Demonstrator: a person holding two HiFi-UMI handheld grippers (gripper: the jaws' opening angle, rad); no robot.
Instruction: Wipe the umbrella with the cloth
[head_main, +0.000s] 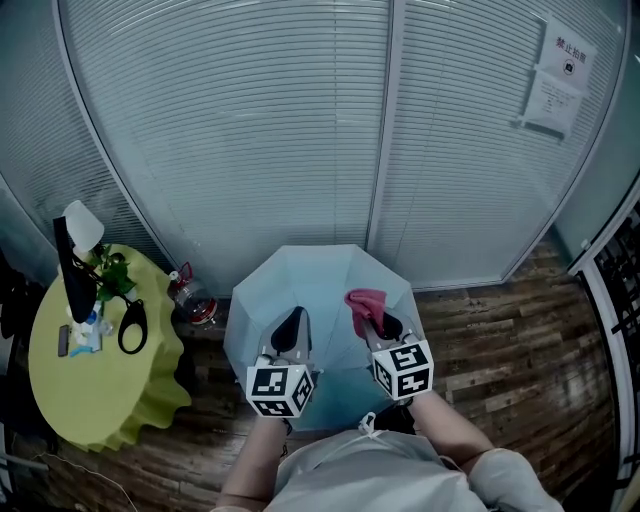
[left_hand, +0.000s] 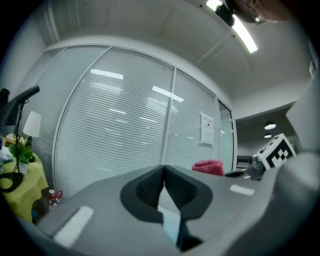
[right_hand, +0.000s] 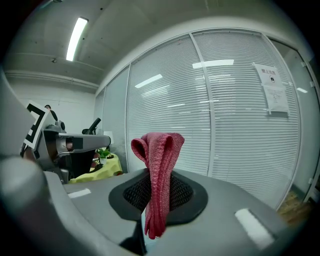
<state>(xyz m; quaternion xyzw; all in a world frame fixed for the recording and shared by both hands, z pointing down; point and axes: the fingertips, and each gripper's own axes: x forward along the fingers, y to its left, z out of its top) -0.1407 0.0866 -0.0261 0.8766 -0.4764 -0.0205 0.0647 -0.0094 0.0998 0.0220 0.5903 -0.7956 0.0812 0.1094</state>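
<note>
A pale blue umbrella (head_main: 322, 282) stands open on the wooden floor, canopy up, just below me. My right gripper (head_main: 376, 320) hovers over its right half, shut on a red knitted cloth (head_main: 364, 300). The cloth (right_hand: 159, 175) sticks up from between the jaws and hangs down in front of them. My left gripper (head_main: 293, 324) is over the canopy's left half; its jaws meet at the tips with nothing between them (left_hand: 164, 171). In the left gripper view, the cloth (left_hand: 209, 167) shows to the right, beside the right gripper's marker cube (left_hand: 274, 151).
A round table (head_main: 60, 395) with a yellow-green cover stands at the left, carrying a lamp (head_main: 78, 228), a plant and a black loop. A bottle (head_main: 193, 300) sits on the floor between table and umbrella. A glass wall with blinds (head_main: 300, 120) is close behind.
</note>
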